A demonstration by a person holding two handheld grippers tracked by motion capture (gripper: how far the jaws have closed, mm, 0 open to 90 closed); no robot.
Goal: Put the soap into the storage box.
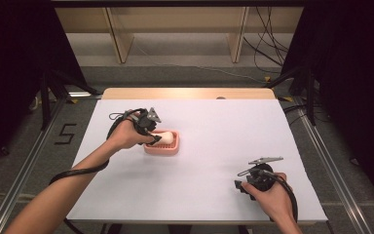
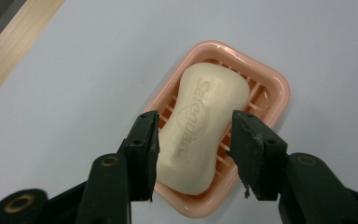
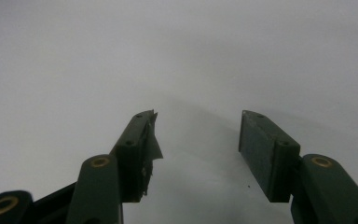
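Observation:
A cream bar of soap point(image 2: 205, 126) with embossed lettering lies lengthwise in a pink slotted soap dish point(image 2: 275, 79) on the white table. My left gripper point(image 2: 193, 121) has a pad pressed against each side of the bar at its narrow waist, so it is shut on the soap. From above, the left gripper point(image 1: 152, 138) reaches in from the left over the dish point(image 1: 169, 148), and the soap point(image 1: 163, 136) sticks up past the rim at that end. My right gripper point(image 1: 238, 187) rests near the front right of the table, and its jaws point(image 3: 198, 114) stand open with nothing between them.
The white table top point(image 1: 199, 195) has bare room all around the dish. A strip of wood point(image 1: 185, 93) runs along the far edge. Wooden shelving legs point(image 1: 119, 39) and cables stand on the floor beyond.

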